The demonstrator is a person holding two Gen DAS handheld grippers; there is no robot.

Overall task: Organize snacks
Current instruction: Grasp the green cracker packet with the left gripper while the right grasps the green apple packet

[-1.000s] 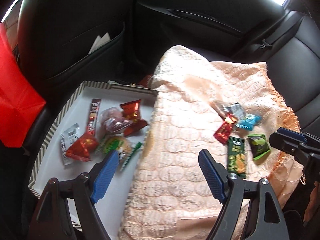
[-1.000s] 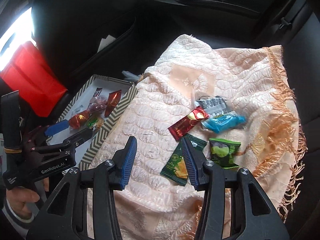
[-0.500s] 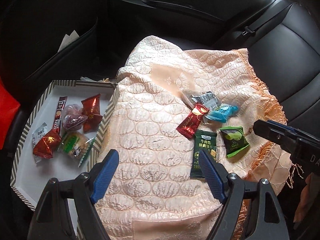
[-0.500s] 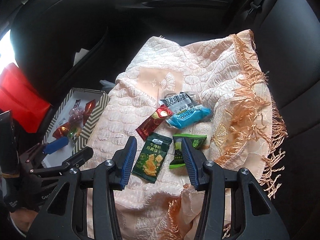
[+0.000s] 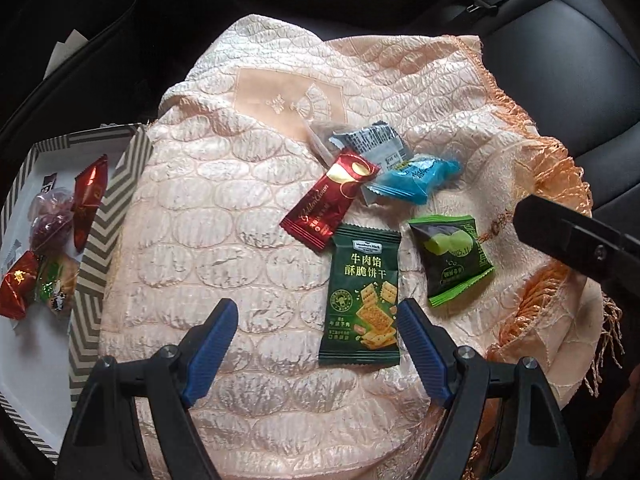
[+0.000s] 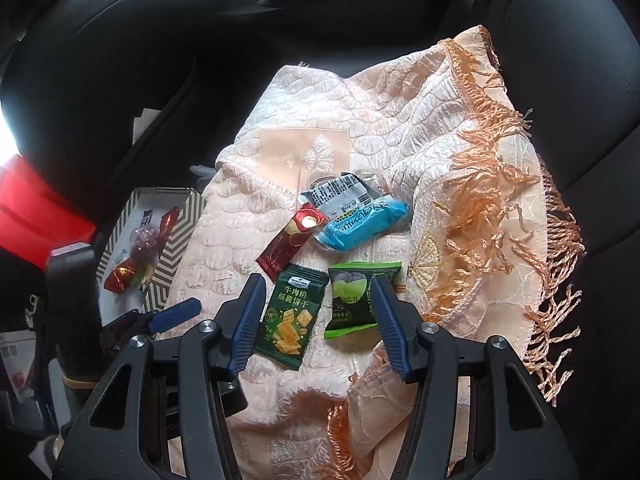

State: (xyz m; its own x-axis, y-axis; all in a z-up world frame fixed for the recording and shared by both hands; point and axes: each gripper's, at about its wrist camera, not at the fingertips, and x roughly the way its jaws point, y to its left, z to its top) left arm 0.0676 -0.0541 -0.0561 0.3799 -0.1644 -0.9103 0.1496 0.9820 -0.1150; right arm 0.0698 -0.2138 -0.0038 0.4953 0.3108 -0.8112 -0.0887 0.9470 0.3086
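Scene: back seat of a car, with a peach quilted cloth [image 5: 224, 216] spread over the black seat [image 5: 568, 48]. The cloth serves as landmark.

Five snacks lie loose on the cloth, toward its fringed side. The dark green cracker packet [image 5: 362, 294] lies nearest the tongs. Just beside it sits the green candy packet [image 5: 450, 258]. Farther up the cloth, the red sachet [image 5: 330, 204] touches the cracker packet's top corner. The blue packet [image 5: 416, 178] and the grey wrapper [image 5: 372, 142] overlap each other beyond it.

Off the cloth's other edge stands a white tray with a chevron border [image 5: 94, 240]. It holds a red foil candy [image 5: 90, 200], a purplish wrapped piece [image 5: 50, 220] and several others; those at the frame edge are too distorted to name.

Left gripper [image 5: 316, 340]: jaws released and wide, hovering over the cloth, its right pad at the cracker packet's edge, nothing grasped.

Right gripper [image 6: 318, 320]: jaws opening, above the cracker packet and the green candy packet; the pads press on neither.
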